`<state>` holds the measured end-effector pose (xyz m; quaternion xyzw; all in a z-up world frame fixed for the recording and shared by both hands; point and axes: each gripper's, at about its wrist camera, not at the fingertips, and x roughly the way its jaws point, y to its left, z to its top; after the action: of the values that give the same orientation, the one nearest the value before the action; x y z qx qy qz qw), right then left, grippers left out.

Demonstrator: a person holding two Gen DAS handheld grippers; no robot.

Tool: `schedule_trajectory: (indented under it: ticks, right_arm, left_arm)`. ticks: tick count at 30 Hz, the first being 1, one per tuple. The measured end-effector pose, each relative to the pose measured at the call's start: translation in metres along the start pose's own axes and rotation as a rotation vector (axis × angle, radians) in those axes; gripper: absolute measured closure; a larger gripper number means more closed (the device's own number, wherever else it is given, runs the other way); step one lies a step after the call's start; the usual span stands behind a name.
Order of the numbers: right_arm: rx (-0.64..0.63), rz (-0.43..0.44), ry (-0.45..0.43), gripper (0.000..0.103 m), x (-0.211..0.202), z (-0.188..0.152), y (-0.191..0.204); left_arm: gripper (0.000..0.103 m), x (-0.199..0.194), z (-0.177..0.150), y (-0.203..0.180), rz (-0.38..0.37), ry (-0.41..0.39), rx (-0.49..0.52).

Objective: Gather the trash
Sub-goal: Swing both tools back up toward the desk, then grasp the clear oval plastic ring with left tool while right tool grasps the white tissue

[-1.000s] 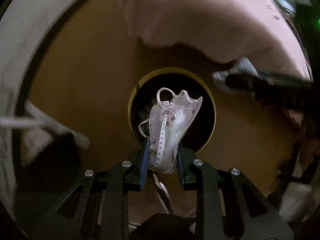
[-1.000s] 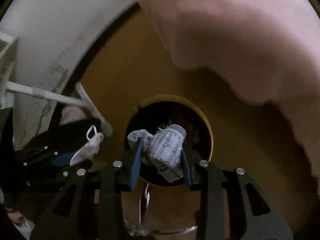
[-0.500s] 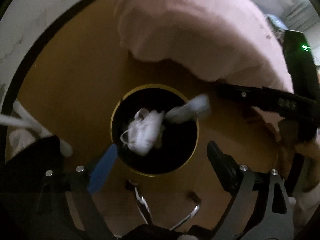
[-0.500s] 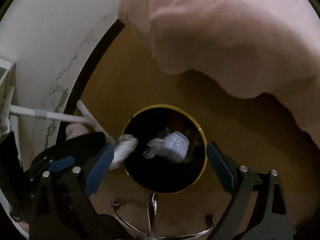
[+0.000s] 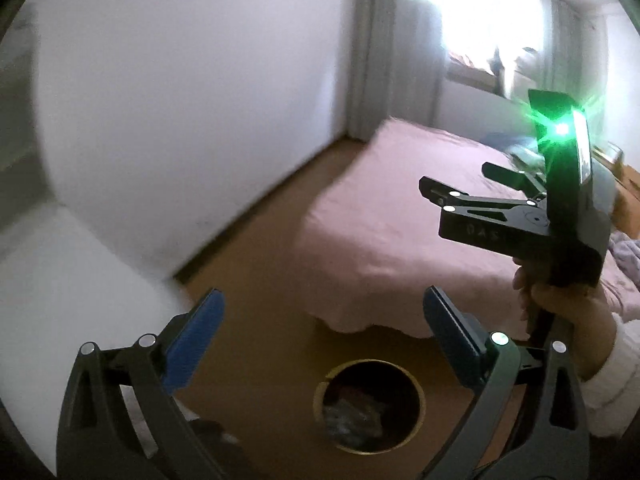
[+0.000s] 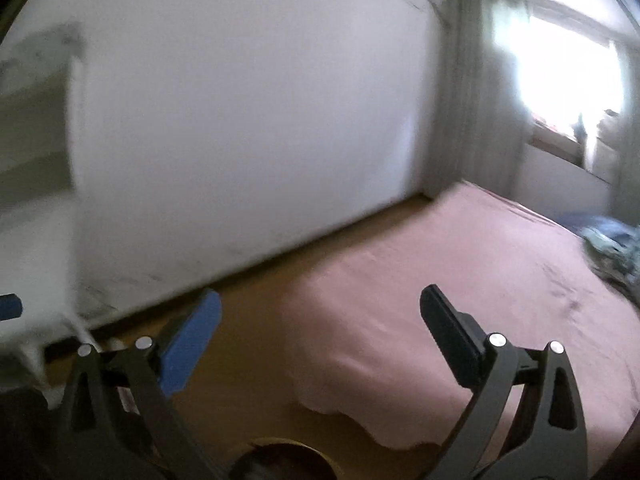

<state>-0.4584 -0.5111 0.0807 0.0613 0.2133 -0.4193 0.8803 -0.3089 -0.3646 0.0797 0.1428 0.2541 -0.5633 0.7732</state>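
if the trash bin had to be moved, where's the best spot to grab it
Grip the trash bin by its gold rim, coming straight down from above: it stands upright on the floor with its round mouth open, so one finger could probably slip inside and one outside.

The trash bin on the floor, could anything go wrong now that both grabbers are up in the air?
Maybe. The bin stands close to the pink bed cover, whose hem hangs near its rim, so a careless swing could tip it. The right gripper hangs close beside the left gripper; they might bump. Both have jaws opening, nothing between them.
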Motion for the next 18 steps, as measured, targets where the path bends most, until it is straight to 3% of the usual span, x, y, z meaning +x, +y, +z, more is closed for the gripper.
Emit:
schedule_trajectory:
  ticks: [5, 12, 15, 18]
  right_arm:
    - [0.002, 0.326, 0.064, 0.007, 0.0, 0.031, 0.09]
    - [-0.216, 0.551, 0.073, 0.007, -0.011, 0.042, 0.231]
    - [-0.267, 0.628, 0.082, 0.007, -0.022, 0.046, 0.277]
    - [-0.301, 0.691, 0.096, 0.007, -0.034, 0.042, 0.319]
  left_arm:
    - [0.007, -0.079, -0.017, 0.093, 0.214, -0.02, -0.213]
    - [0.007, -0.19, -0.072, 0.222, 0.628, -0.017, -0.451]
    - [0.007, -0.226, -0.094, 0.271, 0.728, 0.003, -0.532]
    - [0.007, -0.247, -0.115, 0.31, 0.753, 0.03, -0.566]
